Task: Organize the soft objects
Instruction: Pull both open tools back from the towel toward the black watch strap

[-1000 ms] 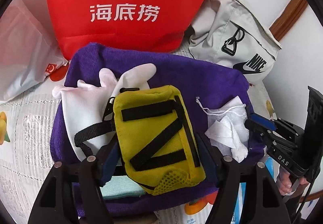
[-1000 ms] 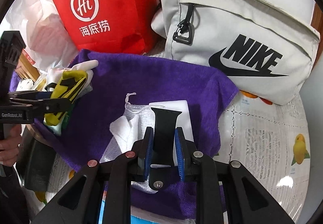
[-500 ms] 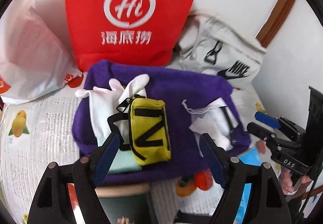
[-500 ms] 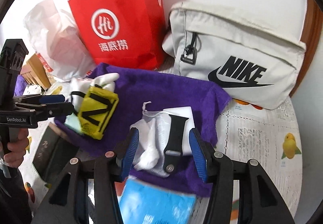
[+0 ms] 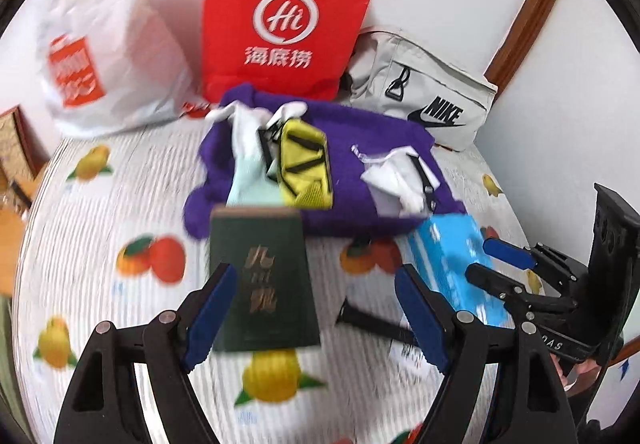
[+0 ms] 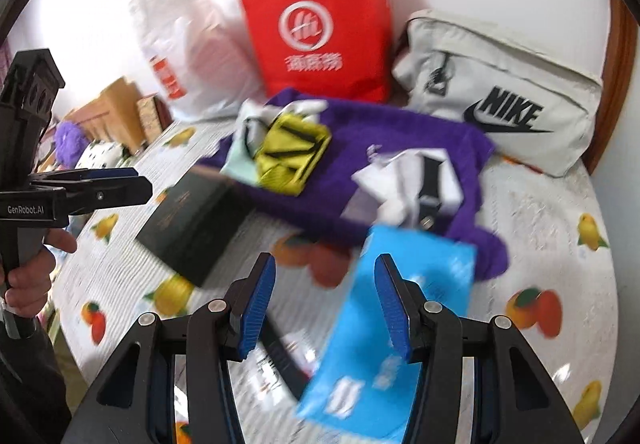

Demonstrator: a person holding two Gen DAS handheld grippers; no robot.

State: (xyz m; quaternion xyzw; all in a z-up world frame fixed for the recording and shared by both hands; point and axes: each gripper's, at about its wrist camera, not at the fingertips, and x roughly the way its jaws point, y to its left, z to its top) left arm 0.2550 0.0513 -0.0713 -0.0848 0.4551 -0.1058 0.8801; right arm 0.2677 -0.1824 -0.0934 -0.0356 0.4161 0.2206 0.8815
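Both grippers are hanging above the fruit-print tablecloth [image 5: 100,204], empty. The left gripper [image 5: 316,316] is standing wide open with nothing between its blue pads; the right gripper [image 6: 326,304] has just been opening and is about half spread, also gripping nothing.

The purple towel [image 5: 368,140] is lying toward the back of the table, carrying the yellow pouch [image 5: 306,168], a white glove [image 5: 248,128] and a white drawstring bag [image 5: 394,180] with a black strap [image 6: 430,180] across it. Open cloth is showing on the left and right of the towel. Behind it, a red paper bag [image 5: 288,16], a white plastic bag [image 5: 108,56] and a grey Nike bag [image 5: 432,92] are lining the wall, closing off the far edge.

Nearer the grippers, a dark green box [image 5: 264,280] is sitting just in front of the towel, and a blue packet [image 6: 400,308] is lying beside it, overlapping the towel's near corner.

Only the right wrist view is showing a hand [image 6: 30,276] on the left gripper's handle, and wooden furniture [image 6: 116,108] past the table's left edge. Both views are blurred.
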